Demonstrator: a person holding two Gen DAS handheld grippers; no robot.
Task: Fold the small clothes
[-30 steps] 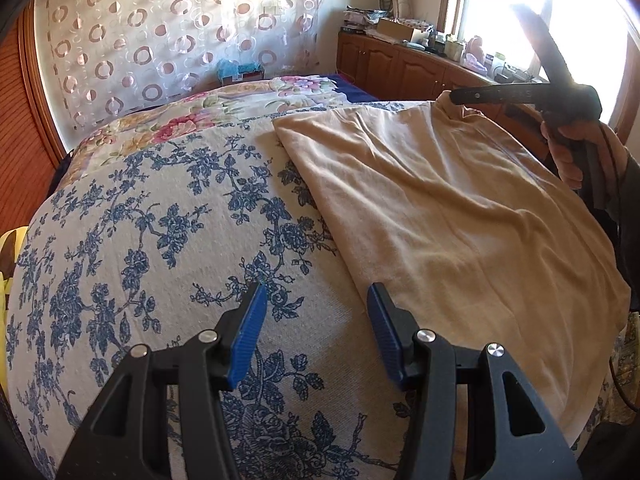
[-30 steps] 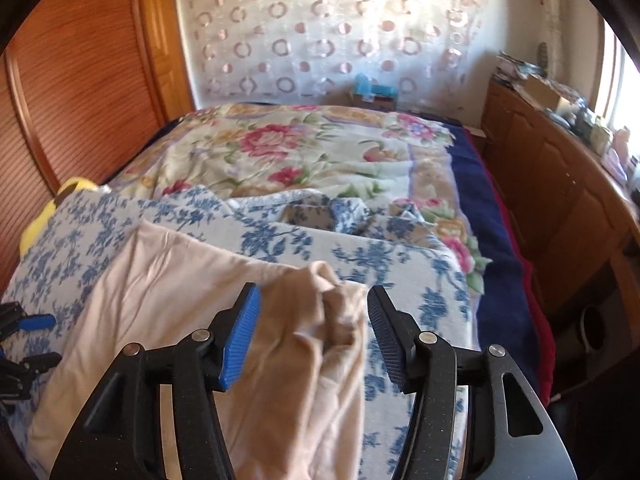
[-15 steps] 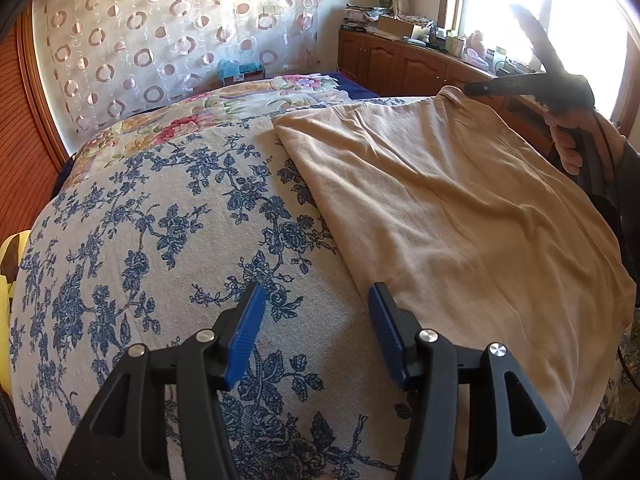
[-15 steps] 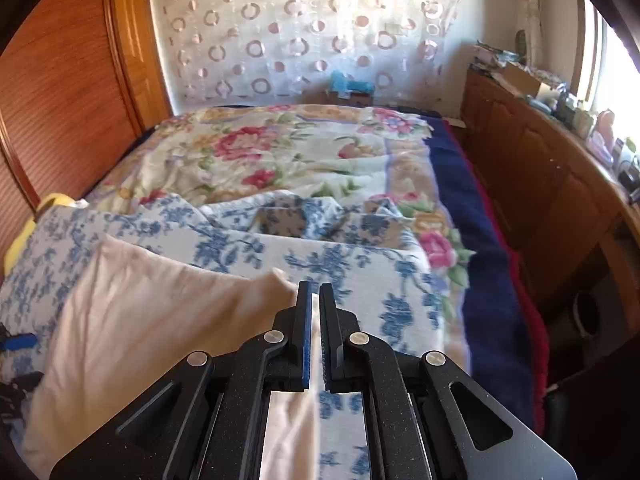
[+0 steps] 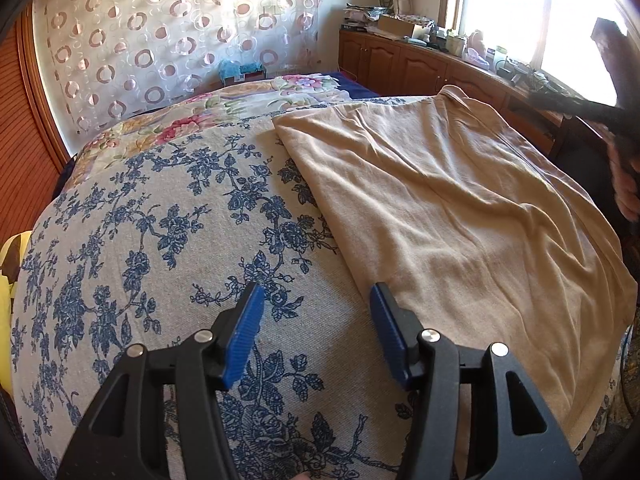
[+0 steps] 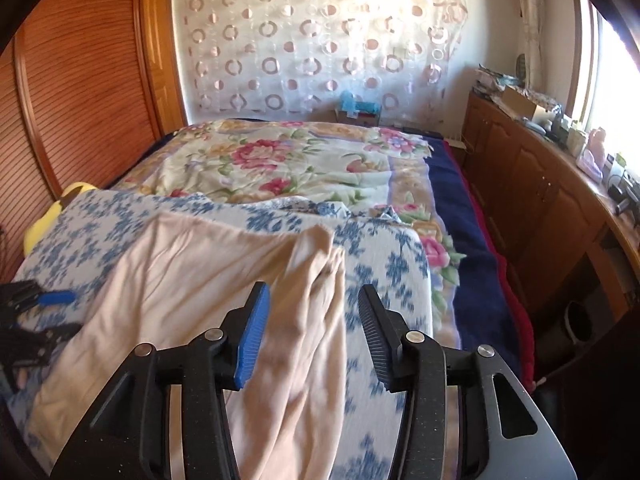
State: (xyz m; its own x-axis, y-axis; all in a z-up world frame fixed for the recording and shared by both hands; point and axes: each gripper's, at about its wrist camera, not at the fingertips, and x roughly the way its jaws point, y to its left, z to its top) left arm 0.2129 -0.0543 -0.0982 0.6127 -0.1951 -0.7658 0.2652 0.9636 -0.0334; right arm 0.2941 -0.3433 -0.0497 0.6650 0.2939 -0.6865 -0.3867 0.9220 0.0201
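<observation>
A beige garment (image 5: 460,208) lies spread flat on the blue-flowered bed cover (image 5: 160,240). My left gripper (image 5: 316,304) is open just above the cover, its right pad close to the garment's left edge, nothing between the pads. The right gripper (image 6: 314,304) hovers over the garment's (image 6: 200,264) rumpled, folded-over right side. Its jaws are opening, and the cloth lies loose below them, not pinched. In the left wrist view the right gripper (image 5: 580,108) is a dark blur at the far right, held by a hand (image 5: 624,184). The left gripper (image 6: 40,312) shows at the right wrist view's left edge.
A flowered quilt (image 6: 288,164) covers the far half of the bed. Wooden cabinets (image 6: 540,200) with clutter on top line the right wall under the window. A slatted wooden wardrobe (image 6: 80,80) stands on the left, with a yellow item (image 6: 44,220) beside the cover.
The right gripper shut on the garment's far corner, then opened and pulled back toward the right; the cloth's right side now lies rumpled. The left gripper has stayed put.
</observation>
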